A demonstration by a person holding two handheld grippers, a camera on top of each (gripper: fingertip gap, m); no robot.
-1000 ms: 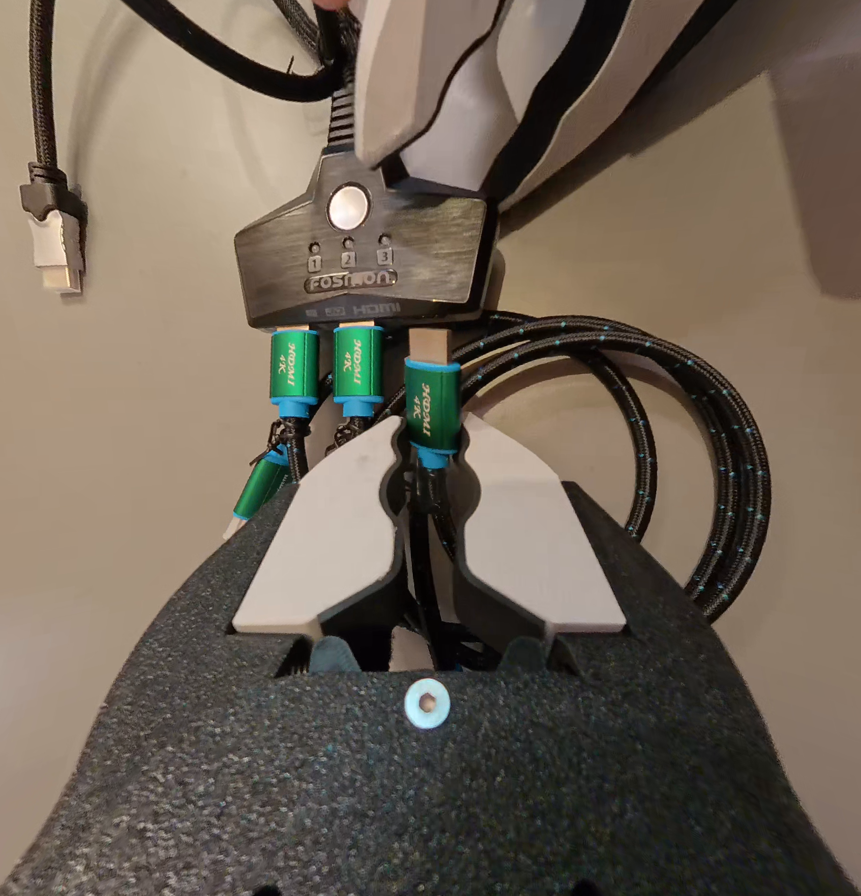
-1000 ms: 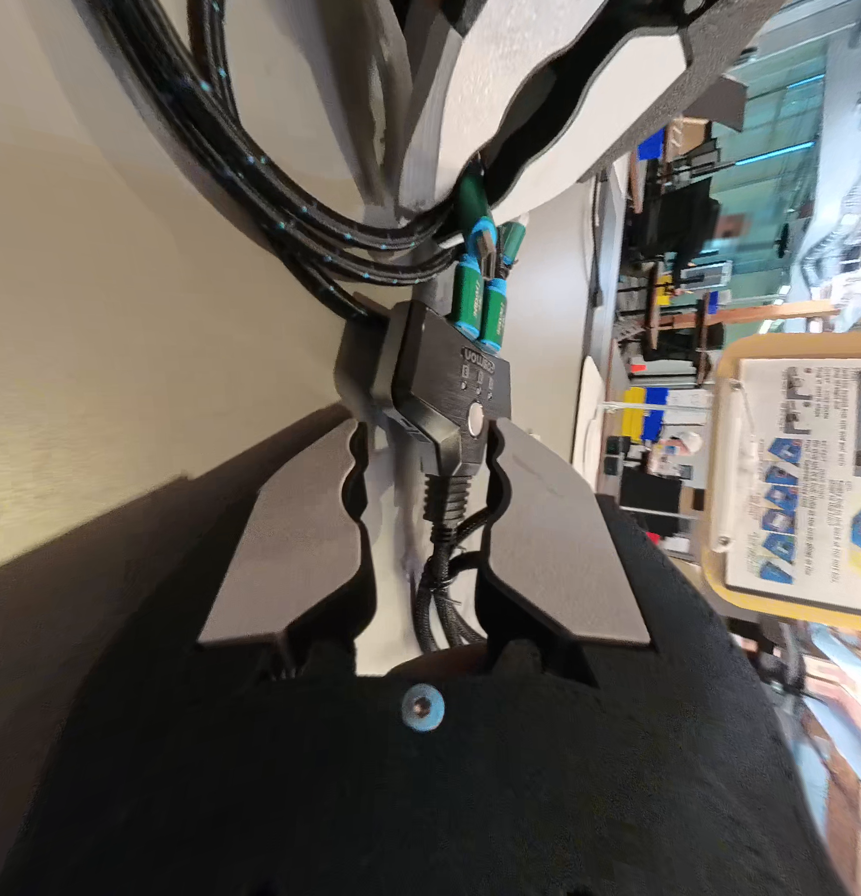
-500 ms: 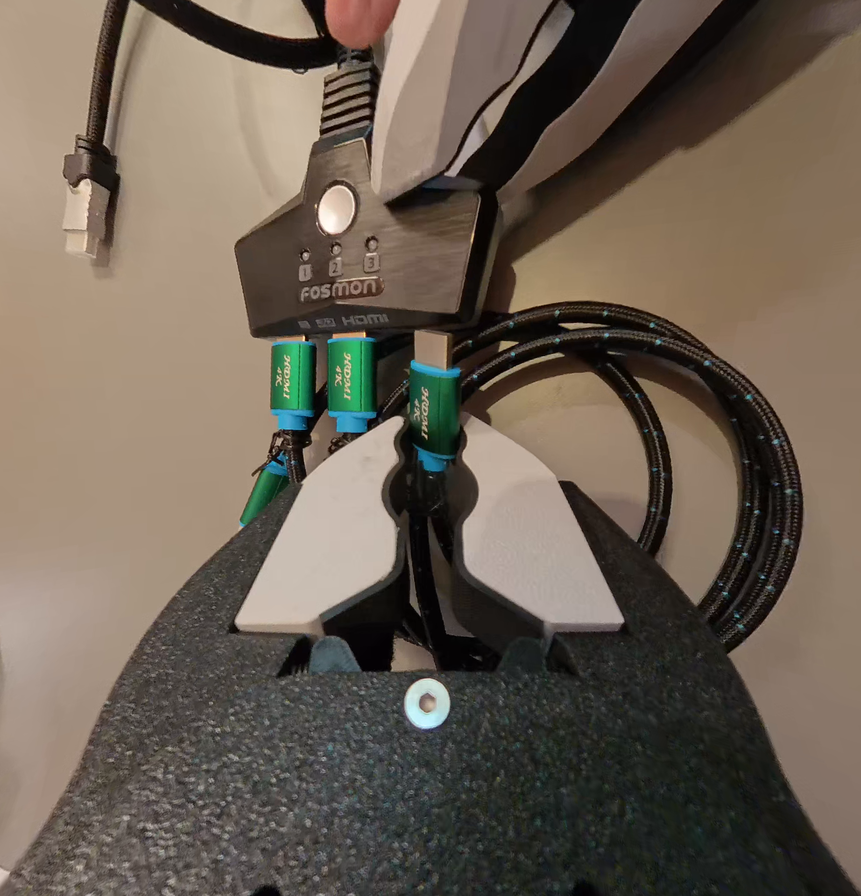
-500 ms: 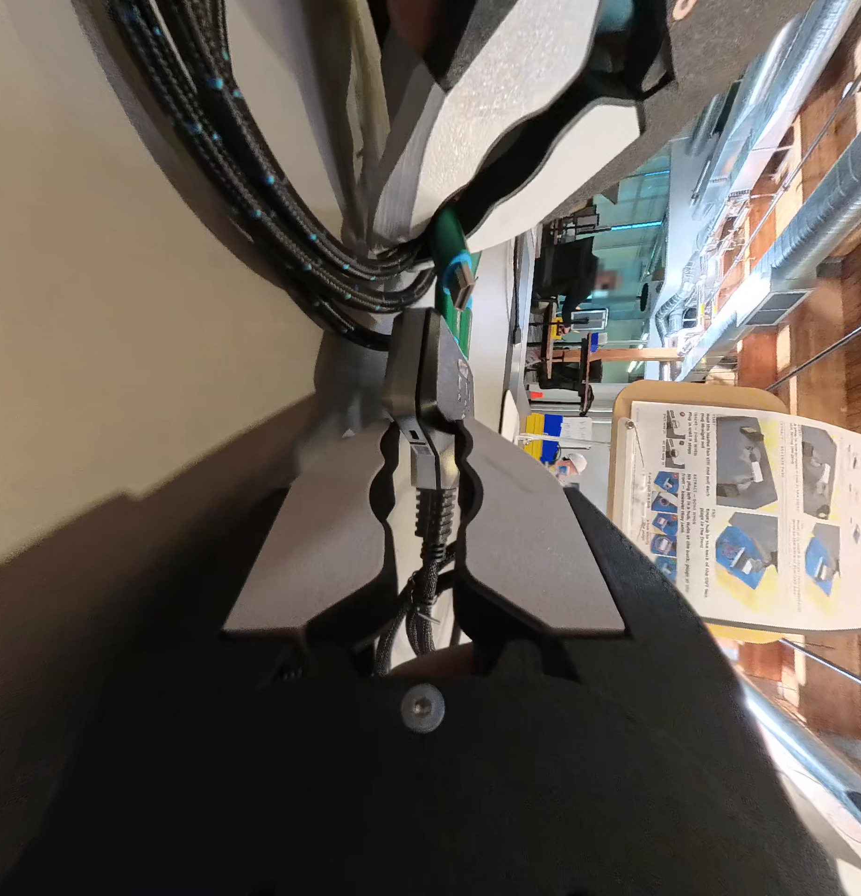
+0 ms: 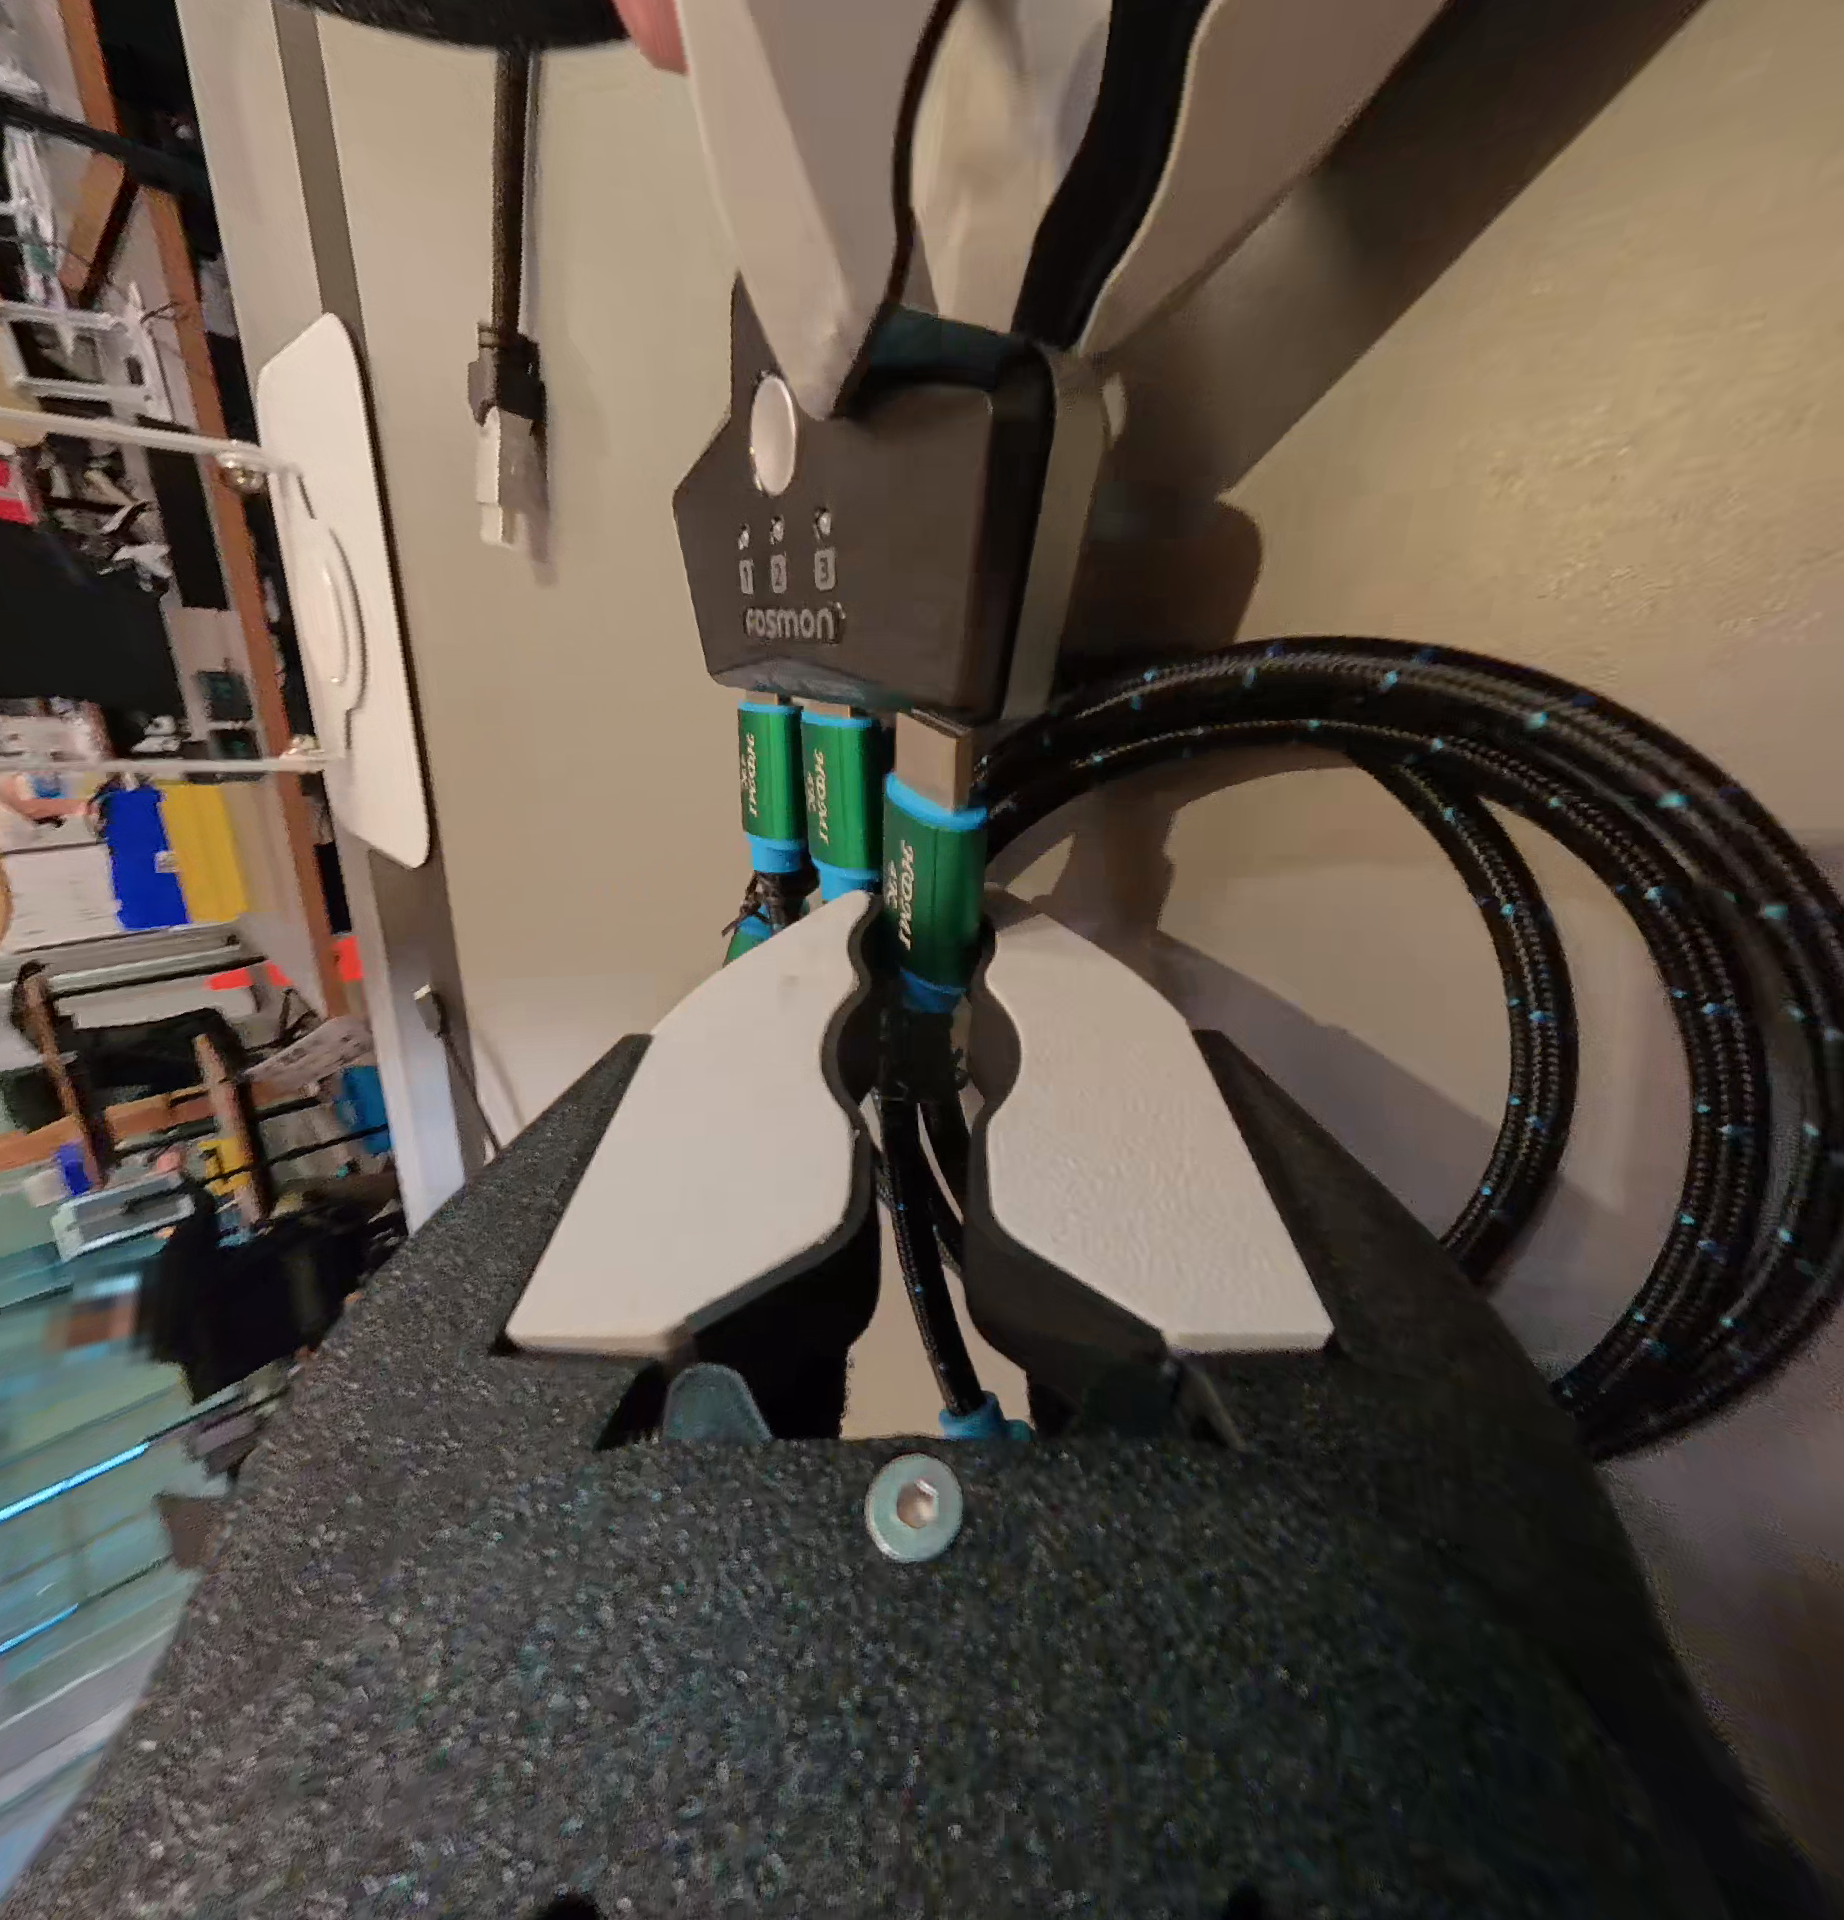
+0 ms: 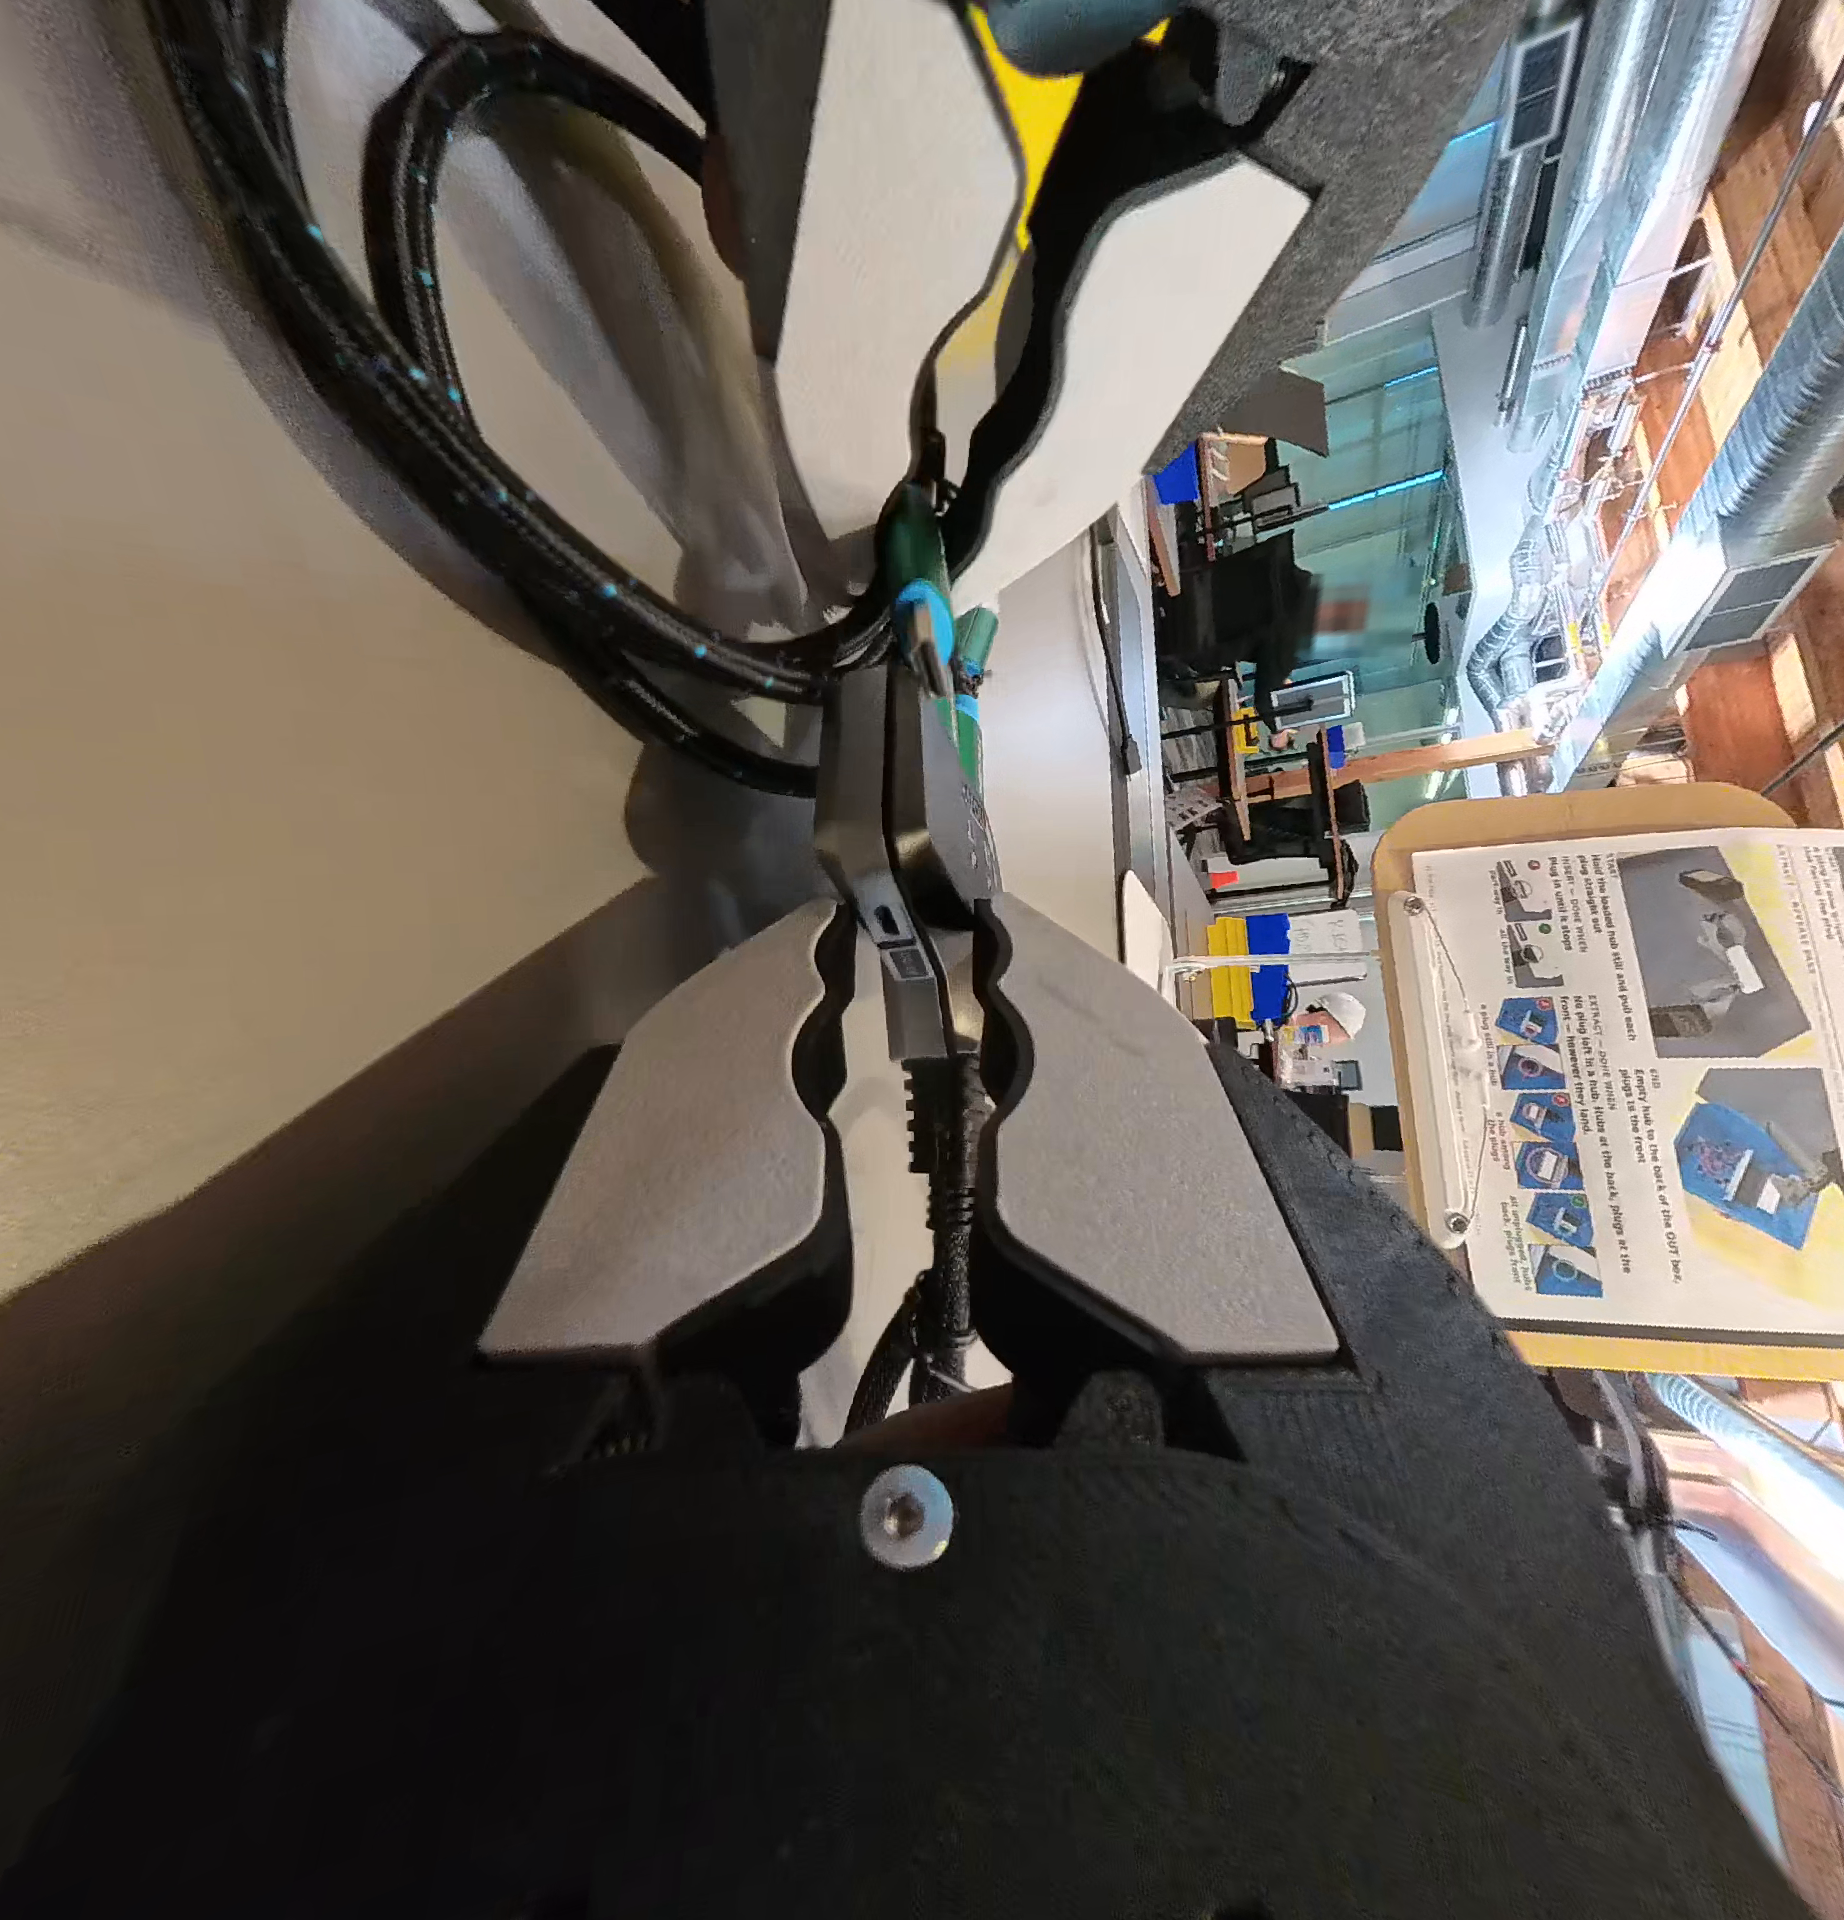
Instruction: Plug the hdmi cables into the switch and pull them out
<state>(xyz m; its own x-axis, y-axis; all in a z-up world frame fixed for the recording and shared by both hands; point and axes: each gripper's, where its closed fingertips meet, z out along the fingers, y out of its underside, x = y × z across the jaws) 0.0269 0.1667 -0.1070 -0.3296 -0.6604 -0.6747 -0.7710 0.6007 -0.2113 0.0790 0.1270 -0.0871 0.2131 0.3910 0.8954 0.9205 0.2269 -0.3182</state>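
Observation:
My left gripper [image 5: 923,925] is shut on a green plug [image 5: 930,883] with blue collars. The plug's bare metal tip [image 5: 933,758] meets the third port of a black switch box [image 5: 856,561]; I cannot tell if it is still seated. Two more green plugs [image 5: 767,790] [image 5: 840,790] sit in the other ports. My right gripper [image 6: 913,925] is shut on the box's cable end [image 6: 913,987], and its fingers [image 5: 783,208] show at the top of the left wrist view. The left gripper's fingers [image 6: 897,260] and the plug [image 6: 913,551] show in the right wrist view.
Black braided cable [image 5: 1624,935] lies coiled on the beige table [image 5: 1520,416] to the right. A loose black plug [image 5: 507,457] hangs beside the box. A white pad [image 5: 341,592] lies farther off. A wooden board with a printed sheet [image 6: 1624,1091] stands nearby. My hands' fingertips stand some 7 cm from each other.
The right pads, open around the box a second ago, have closed on its cable end. Both grippers have rolled with the box and plug. More of the plug's metal tip shows.

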